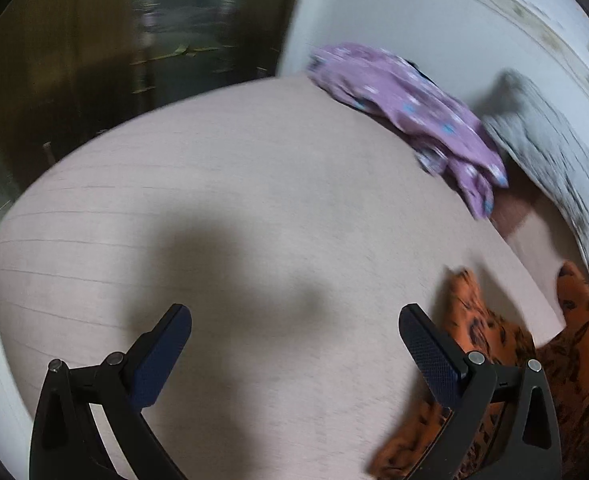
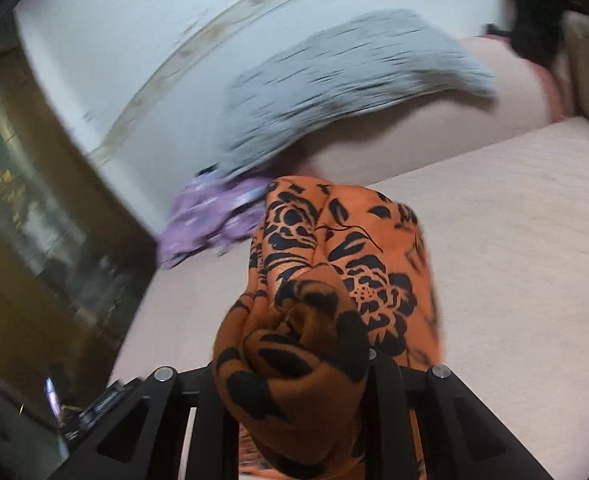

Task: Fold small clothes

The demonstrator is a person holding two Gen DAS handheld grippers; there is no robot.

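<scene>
Pale pink ribbed bedding covers the work surface, with a white wall behind and a dark cabinet front off to one side. At the far edge lie a crumpled purple garment with small pale and blue prints and, just beside it, a grey speckled cloth.

An orange garment of thin fabric with a black floral print is gripped by the right gripper: its jaws are almost closed, with a bunched fold of the fabric pinched between them. The garment is seen raised off the bedding in the right wrist view, and its loose part falls away from the jaws; its long axis seems to run from the grip outward, towards the far edge of the bed, though the bunching hides its true shape.

The left gripper is held wide open above bare bedding, with nothing between its fingers; the orange garment lies just beside its right finger.

The step in hand is judged to be the pick-up and spreading-out. A second corner would next have to be taken by the left gripper, so that the cloth can be laid flat before folding.
</scene>
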